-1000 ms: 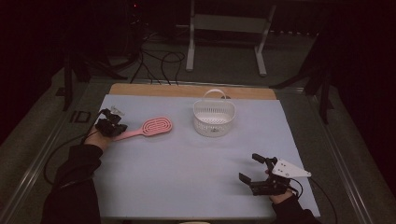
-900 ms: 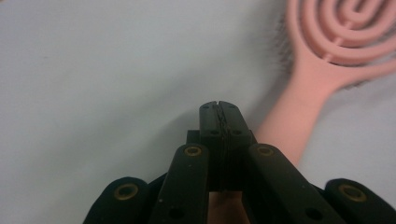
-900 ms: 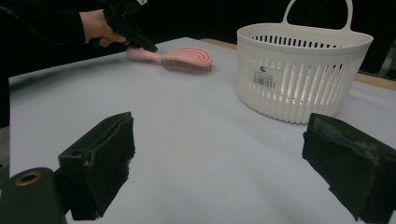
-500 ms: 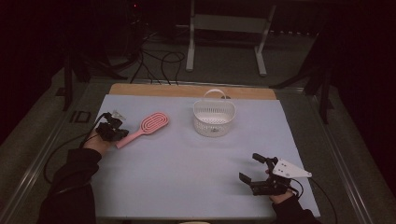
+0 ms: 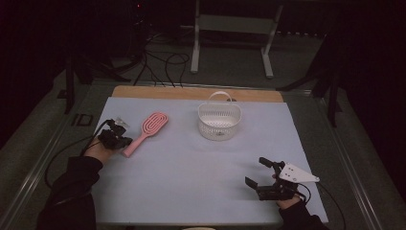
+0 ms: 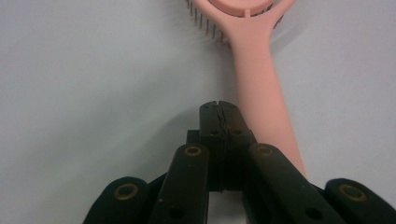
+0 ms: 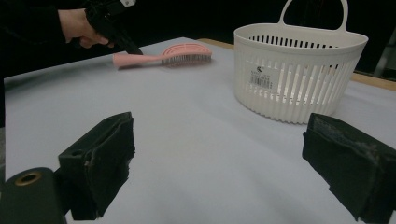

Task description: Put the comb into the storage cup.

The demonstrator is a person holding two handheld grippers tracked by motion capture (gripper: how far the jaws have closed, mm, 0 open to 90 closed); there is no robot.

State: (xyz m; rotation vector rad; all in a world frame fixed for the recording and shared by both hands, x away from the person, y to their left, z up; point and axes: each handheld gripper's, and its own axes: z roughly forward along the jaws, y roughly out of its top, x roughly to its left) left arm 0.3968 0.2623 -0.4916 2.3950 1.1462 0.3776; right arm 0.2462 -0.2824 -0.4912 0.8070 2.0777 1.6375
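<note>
Fingers of left gripper [image 6: 219, 116] pressed together, nothing between them, tips lying against near end of brush [image 6: 261, 93] handle, just to its left. Brush at table's [image 5: 191, 182] left side, long axis running away from fingers, slanting toward basket [image 5: 219, 121]. Left hand [image 5: 100, 149] far nearer than right. Brush: pink plastic, oval vented head, short bristles facing down, slim handle. Basket: white, slotted, loop handle, upright, empty. Right gripper [image 5: 261, 175] well apart at near right, fingers spread wide, empty.
</note>
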